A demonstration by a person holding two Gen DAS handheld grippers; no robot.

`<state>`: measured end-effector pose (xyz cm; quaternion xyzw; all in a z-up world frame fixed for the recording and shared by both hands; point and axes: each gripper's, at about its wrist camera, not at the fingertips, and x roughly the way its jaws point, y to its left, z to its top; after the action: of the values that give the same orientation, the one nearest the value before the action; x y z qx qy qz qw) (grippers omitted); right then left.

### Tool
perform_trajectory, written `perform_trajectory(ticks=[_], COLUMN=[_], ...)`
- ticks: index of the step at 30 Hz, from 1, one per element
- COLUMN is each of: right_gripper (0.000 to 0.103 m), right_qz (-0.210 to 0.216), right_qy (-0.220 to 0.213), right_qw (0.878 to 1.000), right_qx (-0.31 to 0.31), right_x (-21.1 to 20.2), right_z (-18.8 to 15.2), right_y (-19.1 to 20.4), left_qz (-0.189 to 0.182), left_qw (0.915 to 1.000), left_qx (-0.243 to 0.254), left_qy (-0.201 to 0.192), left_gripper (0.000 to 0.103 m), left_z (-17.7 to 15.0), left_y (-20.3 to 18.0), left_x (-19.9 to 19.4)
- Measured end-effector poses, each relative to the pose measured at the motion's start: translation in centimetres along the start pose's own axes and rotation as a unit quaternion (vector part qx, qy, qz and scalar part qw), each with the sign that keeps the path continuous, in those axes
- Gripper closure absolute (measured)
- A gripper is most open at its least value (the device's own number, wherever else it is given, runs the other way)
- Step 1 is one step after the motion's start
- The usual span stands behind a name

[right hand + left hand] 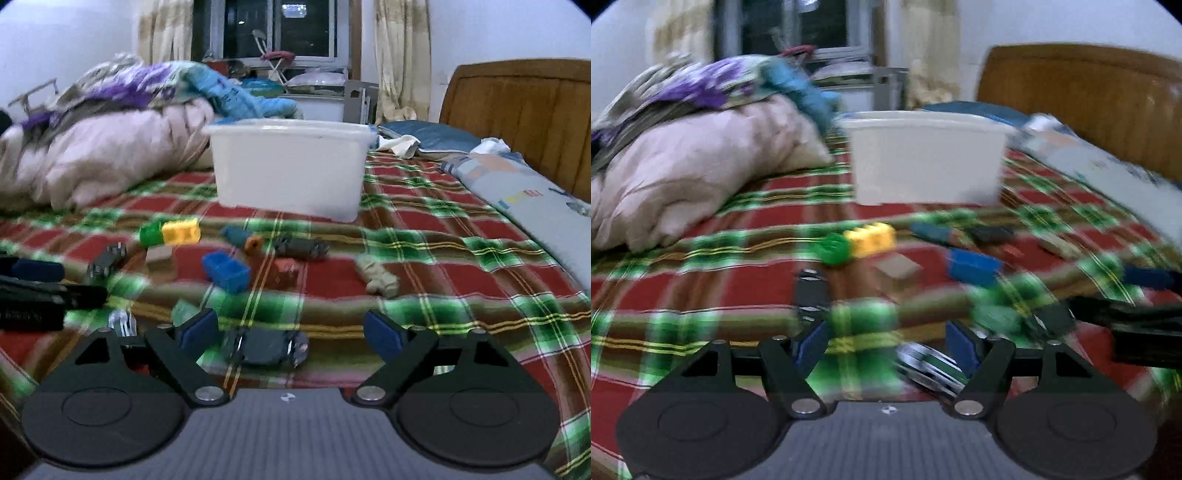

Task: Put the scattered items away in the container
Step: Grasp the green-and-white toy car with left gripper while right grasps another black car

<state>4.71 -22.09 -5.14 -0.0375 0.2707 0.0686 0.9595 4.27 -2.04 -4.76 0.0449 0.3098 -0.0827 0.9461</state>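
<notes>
My left gripper point(886, 332) and right gripper point(291, 328) both gape wide, empty. Toys point(225, 271) lie scattered on the plaid blanket point(443, 266), before the white tub point(288, 166). Left view is blurred; tub's inside hidden.

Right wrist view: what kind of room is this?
Most likely a bedroom. The toys lie on a plaid bedsheet, with a wooden headboard at the right, piled quilts at the left, and a curtained window behind the white container.
</notes>
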Motion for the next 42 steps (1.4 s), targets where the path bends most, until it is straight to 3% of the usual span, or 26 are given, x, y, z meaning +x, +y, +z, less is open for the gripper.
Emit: perform_trajectory(ticks=[10,12,17,23,33,37,38,42], right_gripper=[0.015,0.015,0.015,0.018,0.019,0.034,0.034,0.034], right_qz=[-0.016,-0.015,-0.007,-0.001,-0.010,-0.003,-0.002,0.005], right_qy=[0.018,0.022,0.021,0.026,0.046,0.037,0.036,0.037], right_qw=[1.000,1.000,1.000,1.000,0.999,0.999,0.999,0.999], right_qx=[0.001,0.010,0.001,-0.005,-0.002,-0.010,-0.012,0.001], right_x=[1.3,1.4,1.4,2.4,4.7,4.6,4.6,4.3], right_z=[-1.4,-1.4,-1.6,-1.4,-2.1,-2.1,-2.0,-1.9], right_y=[0.1,-0.3,0.0,0.8,1.5,2.0,2.0,1.6], left_qz=[-0.006,0.003,0.014,0.019,0.015,0.004,0.003,-0.003], left_qw=[0.9995,0.9992,0.9977,0.9984,0.9984,0.9986,0.9987,0.9988], left_qx=[-0.004,-0.010,-0.043,-0.035,-0.037,-0.036,-0.035,-0.036], left_qy=[0.032,0.038,0.050,0.040,0.041,0.038,0.037,0.032], left_gripper=[0.030,0.030,0.042,0.053,0.053,0.055,0.060,0.063], left_z=[-2.0,-2.0,-2.4,-2.5,-1.6,-1.2,-1.2,-1.0], left_y=[-3.3,-3.2,-1.0,-0.7,-0.5,-0.4,-0.4,-0.3], left_x=[1.7,2.4,3.5,3.5,4.4,5.0,5.1,5.2])
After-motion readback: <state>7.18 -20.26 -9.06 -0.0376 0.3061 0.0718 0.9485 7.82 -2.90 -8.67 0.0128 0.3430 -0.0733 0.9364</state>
